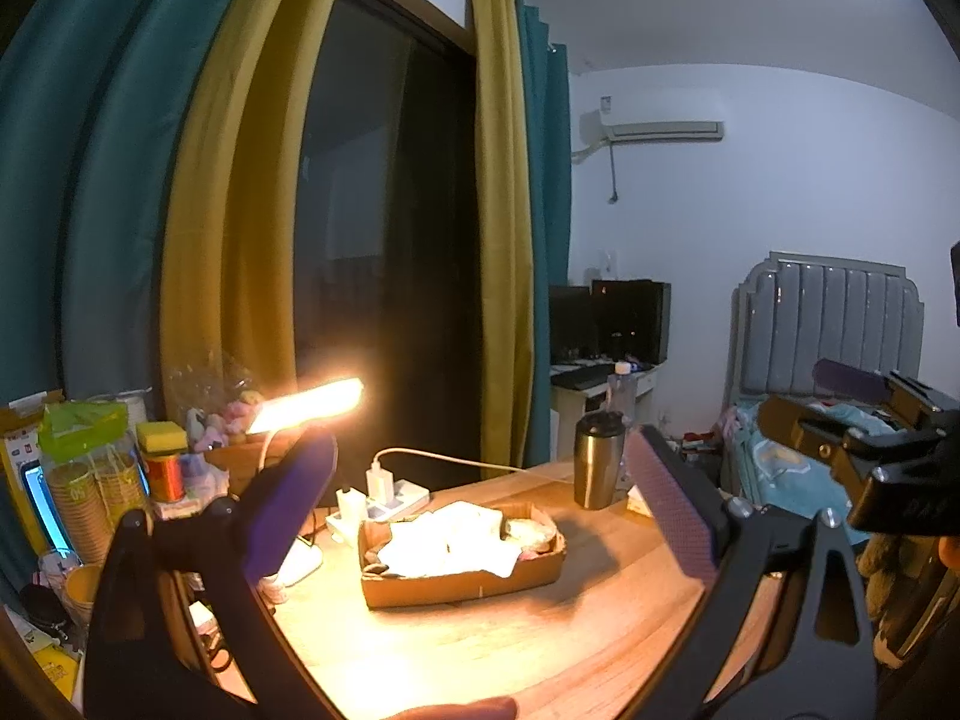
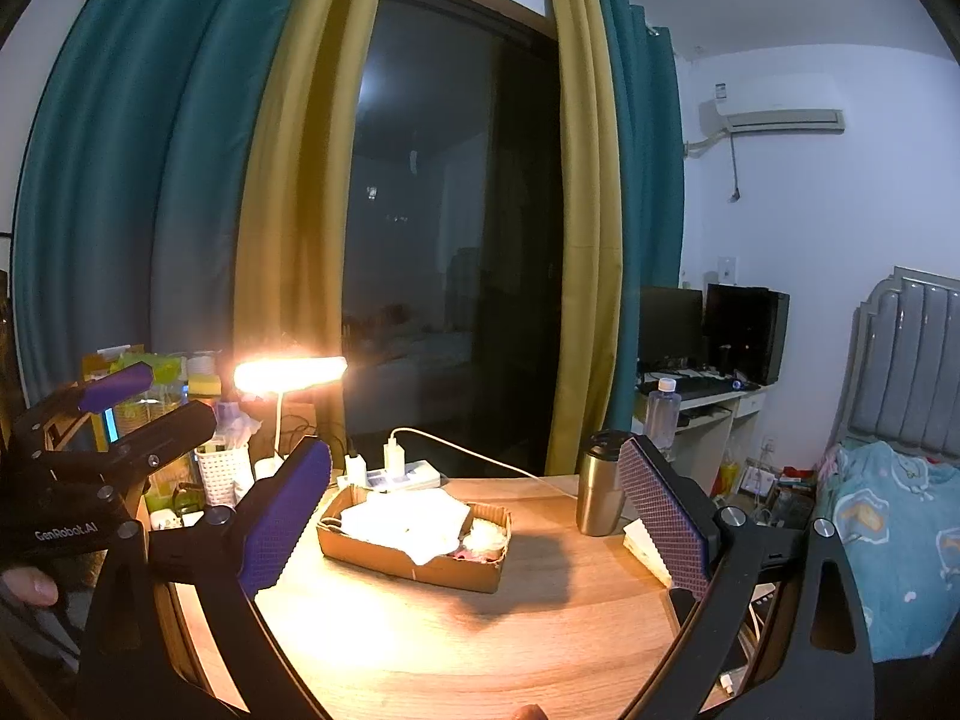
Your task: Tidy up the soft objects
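Observation:
A shallow cardboard box (image 1: 462, 585) (image 2: 414, 564) sits on the wooden table and holds white cloths (image 1: 456, 540) (image 2: 408, 519) and a small pinkish soft item (image 2: 483, 540). My left gripper (image 1: 480, 510) is open and empty, held above the table's near side, short of the box. My right gripper (image 2: 480, 516) is open and empty, also short of the box. The right gripper shows at the right edge of the left wrist view (image 1: 864, 414); the left gripper shows at the left of the right wrist view (image 2: 114, 420).
A lit desk lamp (image 1: 309, 405) (image 2: 291, 372) stands left of the box. A steel tumbler (image 1: 597, 459) (image 2: 600, 483) and a power strip (image 1: 384, 501) (image 2: 399, 474) stand behind it. Cluttered containers crowd the left edge (image 1: 108, 480). A bed (image 2: 900, 528) lies right.

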A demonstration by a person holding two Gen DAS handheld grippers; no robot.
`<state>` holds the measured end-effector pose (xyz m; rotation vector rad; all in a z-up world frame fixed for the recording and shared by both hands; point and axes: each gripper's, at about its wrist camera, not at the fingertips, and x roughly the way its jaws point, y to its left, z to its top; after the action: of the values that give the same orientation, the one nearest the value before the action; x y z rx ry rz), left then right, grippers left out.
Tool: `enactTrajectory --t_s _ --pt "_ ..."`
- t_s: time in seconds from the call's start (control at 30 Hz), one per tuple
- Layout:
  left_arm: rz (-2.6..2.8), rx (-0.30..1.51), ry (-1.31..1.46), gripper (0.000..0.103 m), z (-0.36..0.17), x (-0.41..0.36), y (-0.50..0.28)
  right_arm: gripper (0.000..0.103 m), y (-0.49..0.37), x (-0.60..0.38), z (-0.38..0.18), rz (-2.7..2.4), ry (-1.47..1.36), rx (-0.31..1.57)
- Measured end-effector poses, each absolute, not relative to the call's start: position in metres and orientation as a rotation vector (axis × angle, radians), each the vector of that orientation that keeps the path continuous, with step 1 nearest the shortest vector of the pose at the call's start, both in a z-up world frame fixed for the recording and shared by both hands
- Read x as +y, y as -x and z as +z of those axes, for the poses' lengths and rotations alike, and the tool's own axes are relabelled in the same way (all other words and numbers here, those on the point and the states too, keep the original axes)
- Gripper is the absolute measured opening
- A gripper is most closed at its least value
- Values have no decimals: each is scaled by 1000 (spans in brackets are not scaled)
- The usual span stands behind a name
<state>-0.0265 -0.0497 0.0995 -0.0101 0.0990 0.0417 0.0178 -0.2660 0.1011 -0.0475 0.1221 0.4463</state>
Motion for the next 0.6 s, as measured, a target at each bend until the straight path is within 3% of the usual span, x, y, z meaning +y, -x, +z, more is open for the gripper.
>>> enactTrajectory --t_s 0.6 --pt "38 100 12 99 100 -51 28 98 -18 -269 99 442 41 136"
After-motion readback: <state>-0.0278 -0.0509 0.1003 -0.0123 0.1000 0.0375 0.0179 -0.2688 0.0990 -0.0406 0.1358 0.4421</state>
